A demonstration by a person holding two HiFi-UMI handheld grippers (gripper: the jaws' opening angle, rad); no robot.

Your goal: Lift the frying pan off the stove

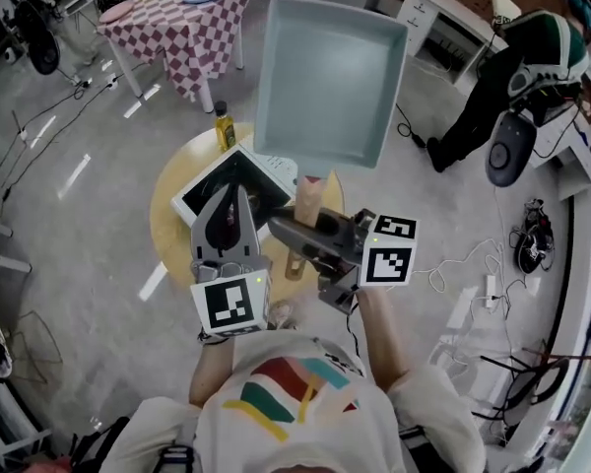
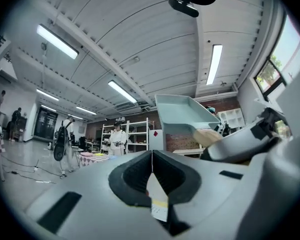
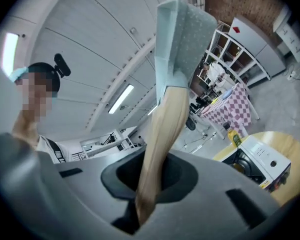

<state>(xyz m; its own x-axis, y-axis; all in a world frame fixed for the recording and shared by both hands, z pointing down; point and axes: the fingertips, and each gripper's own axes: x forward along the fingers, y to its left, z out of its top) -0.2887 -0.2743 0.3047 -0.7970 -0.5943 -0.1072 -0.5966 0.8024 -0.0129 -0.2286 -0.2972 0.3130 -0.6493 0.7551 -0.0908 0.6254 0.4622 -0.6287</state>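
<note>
A square pale-teal frying pan (image 1: 330,77) is up in the air, well above the white portable stove (image 1: 234,185) on the round yellow table (image 1: 169,227). My right gripper (image 1: 288,229) is shut on the pan's light wooden handle (image 1: 308,200). In the right gripper view the handle (image 3: 165,134) runs up out of the right gripper (image 3: 149,184) to the pan (image 3: 182,34). My left gripper (image 1: 238,195) is over the stove, left of the handle, shut on nothing. In the left gripper view that gripper (image 2: 152,156) has its pads together, with the pan (image 2: 182,115) up to the right.
A yellow bottle (image 1: 224,126) stands at the table's far edge. A checkered table (image 1: 182,28) with plates is at the back left. A person (image 1: 532,57) bends over at the right, and cables (image 1: 473,264) lie on the floor.
</note>
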